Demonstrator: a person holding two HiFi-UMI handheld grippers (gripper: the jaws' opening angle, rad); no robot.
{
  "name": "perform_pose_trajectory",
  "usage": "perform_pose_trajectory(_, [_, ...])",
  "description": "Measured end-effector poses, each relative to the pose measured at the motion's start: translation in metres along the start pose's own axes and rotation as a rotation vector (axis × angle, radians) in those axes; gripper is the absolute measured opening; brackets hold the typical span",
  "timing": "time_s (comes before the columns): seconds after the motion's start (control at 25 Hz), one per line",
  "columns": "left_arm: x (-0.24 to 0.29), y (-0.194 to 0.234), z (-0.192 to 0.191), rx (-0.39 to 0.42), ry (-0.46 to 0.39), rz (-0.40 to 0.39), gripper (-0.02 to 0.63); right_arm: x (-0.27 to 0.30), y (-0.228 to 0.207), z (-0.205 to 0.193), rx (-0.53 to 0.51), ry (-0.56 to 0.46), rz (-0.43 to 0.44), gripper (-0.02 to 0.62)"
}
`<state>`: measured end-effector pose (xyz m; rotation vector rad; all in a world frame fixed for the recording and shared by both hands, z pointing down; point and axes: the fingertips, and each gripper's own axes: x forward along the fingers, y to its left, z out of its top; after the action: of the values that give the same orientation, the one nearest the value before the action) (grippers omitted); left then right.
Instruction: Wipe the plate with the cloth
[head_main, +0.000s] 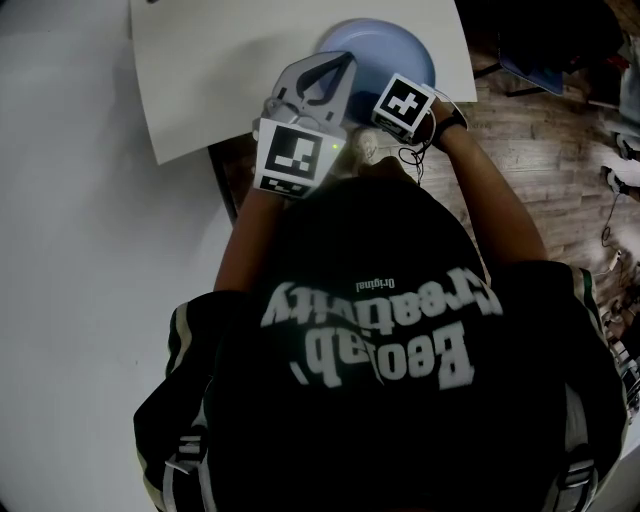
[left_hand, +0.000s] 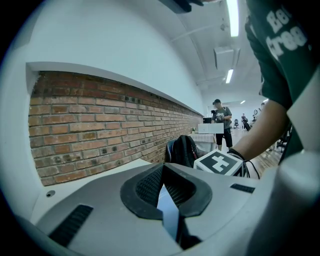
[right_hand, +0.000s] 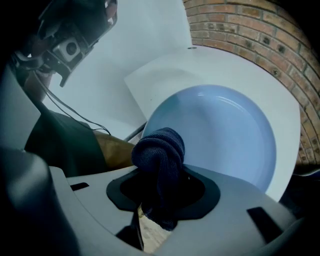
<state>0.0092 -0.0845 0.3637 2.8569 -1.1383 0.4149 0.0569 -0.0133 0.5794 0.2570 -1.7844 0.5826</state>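
Observation:
A light blue plate lies on a white sheet at the table's edge. In the right gripper view the plate fills the middle, and its surface looks bare. My right gripper is shut on a bunched dark blue cloth, which hangs just over the plate's near rim. In the head view only the right gripper's marker cube shows. My left gripper reaches the plate's left rim. Its jaws are shut on a thin bluish edge of the plate.
The white table spreads to the left, and the wooden floor lies to the right. A brick wall runs behind the table. A black backpack sits further off, and a person stands in the distance.

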Motion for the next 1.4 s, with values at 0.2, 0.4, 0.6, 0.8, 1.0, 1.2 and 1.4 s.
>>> perform_pose_trajectory(0.2, [-0.001,0.004,0.0,-0.002,-0.002,0.014,0.002,-0.024,-0.019,0.006,0.057,-0.139,-0.061,0.141])
perform_pose_trajectory(0.4, [0.003,0.011,0.012,0.003,-0.02,0.03,0.002,-0.062,-0.034,0.02,0.101,-0.327,-0.144,0.137])
perform_pose_trajectory(0.6, [0.005,0.012,0.037,0.038,-0.061,0.043,0.002,-0.11,-0.038,0.041,0.078,-0.542,-0.229,0.137])
perform_pose_trajectory(0.8, [0.009,0.012,0.056,0.072,-0.095,0.063,0.002,-0.158,-0.043,0.053,0.045,-0.73,-0.322,0.137])
perform_pose_trajectory(1.0, [0.013,0.016,0.064,0.093,-0.103,0.094,0.002,-0.195,-0.04,0.059,0.006,-0.855,-0.363,0.137])
perform_pose_trajectory(1.2, [0.018,0.015,0.069,0.099,-0.105,0.118,0.002,-0.23,-0.039,0.057,-0.009,-0.997,-0.418,0.137])
perform_pose_trajectory(1.4, [0.028,0.012,0.07,0.103,-0.099,0.12,0.002,-0.255,-0.044,0.056,-0.033,-1.098,-0.53,0.137])
